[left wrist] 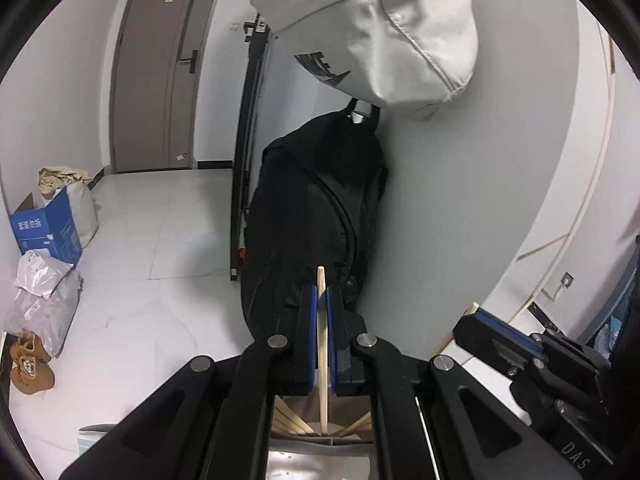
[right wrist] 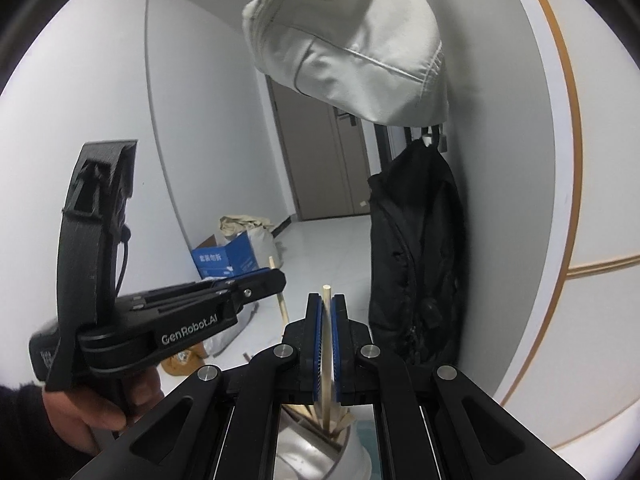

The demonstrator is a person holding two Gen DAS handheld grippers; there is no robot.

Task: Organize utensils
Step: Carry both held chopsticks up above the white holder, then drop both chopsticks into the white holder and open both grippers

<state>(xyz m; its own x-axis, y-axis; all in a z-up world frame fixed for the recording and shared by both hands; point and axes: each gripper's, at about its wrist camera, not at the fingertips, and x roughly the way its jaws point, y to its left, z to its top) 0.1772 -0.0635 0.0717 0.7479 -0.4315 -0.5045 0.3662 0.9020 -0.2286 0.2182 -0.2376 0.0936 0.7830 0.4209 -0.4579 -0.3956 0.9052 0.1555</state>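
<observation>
In the left wrist view my left gripper [left wrist: 320,296] is shut on a pale wooden chopstick [left wrist: 322,344] that stands upright between the blue pads. Under it is a utensil holder [left wrist: 320,460] with several more chopsticks [left wrist: 292,420] fanned inside. At the right edge my right gripper [left wrist: 480,316] grips another chopstick [left wrist: 473,307]. In the right wrist view my right gripper [right wrist: 326,304] is shut on its upright chopstick [right wrist: 328,360] above the pale holder [right wrist: 296,456]. A hand [right wrist: 100,412] holds the left gripper [right wrist: 276,276] to the left, with its chopstick [right wrist: 283,308] poking out below.
A black backpack [left wrist: 320,208] hangs on a wall hook straight ahead, and a white fabric bag [left wrist: 380,32] hangs above it. On the tiled floor to the left are a blue box [left wrist: 48,232], plastic bags [left wrist: 44,296] and brown shoes [left wrist: 30,372]. A grey door [left wrist: 160,68] is at the back.
</observation>
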